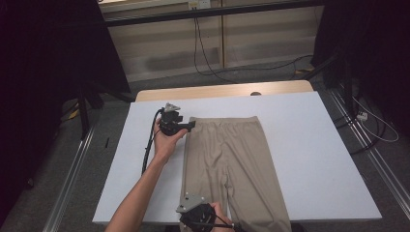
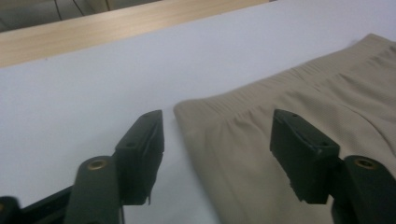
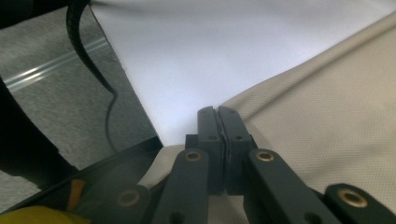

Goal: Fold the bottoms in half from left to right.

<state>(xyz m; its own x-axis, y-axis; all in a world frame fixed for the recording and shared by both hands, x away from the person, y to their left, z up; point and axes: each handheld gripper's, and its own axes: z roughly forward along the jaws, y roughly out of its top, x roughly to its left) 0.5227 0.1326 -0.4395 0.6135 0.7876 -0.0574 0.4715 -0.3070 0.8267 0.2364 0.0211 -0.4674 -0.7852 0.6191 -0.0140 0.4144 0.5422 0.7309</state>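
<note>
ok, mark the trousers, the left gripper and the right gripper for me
trousers [image 1: 227, 154], high view, middle of the fabric
left gripper [image 2: 217, 135], left gripper view, midway between its tips
right gripper [image 3: 218, 114], right gripper view, at its closed tips

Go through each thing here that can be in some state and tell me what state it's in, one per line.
Trousers: beige, spread flat on the white table, waistband at the far end.
Left gripper: jaws apart, astride the waistband corner, pads not pressing it.
Right gripper: jaws together, at the edge of a trouser leg; whether cloth is pinched is unclear.
</note>
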